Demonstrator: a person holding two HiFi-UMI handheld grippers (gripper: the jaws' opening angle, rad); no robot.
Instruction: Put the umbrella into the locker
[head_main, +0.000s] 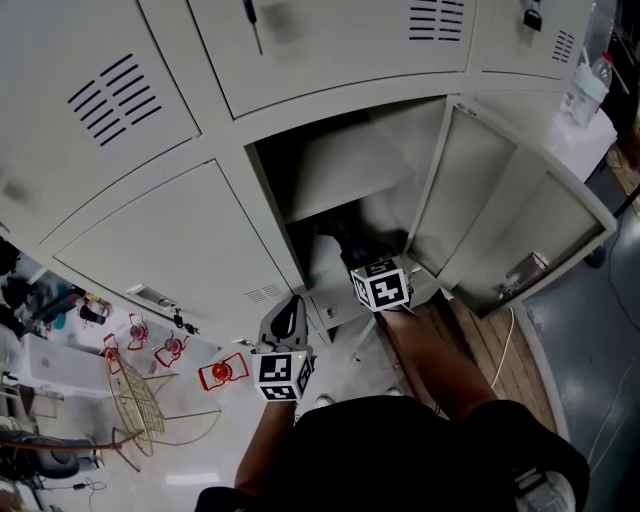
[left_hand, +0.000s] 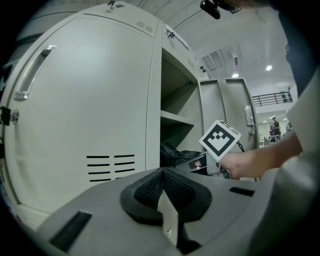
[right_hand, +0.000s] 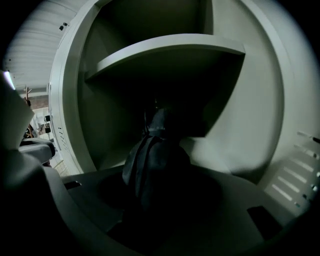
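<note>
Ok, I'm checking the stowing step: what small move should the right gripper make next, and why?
Probably ease the dark folded umbrella down onto the open grey metal locker's floor before releasing: the right gripper holds it inside, under the shelf, and it does not look set down yet.

The left gripper (left_hand: 162, 192) has its jaws pressed together, with nothing in them. Past a closed grey metal door (left_hand: 95, 110), the right gripper (left_hand: 200, 164) meets a black folded umbrella (left_hand: 175, 154) inside the open grey locker (left_hand: 175, 118).
</note>
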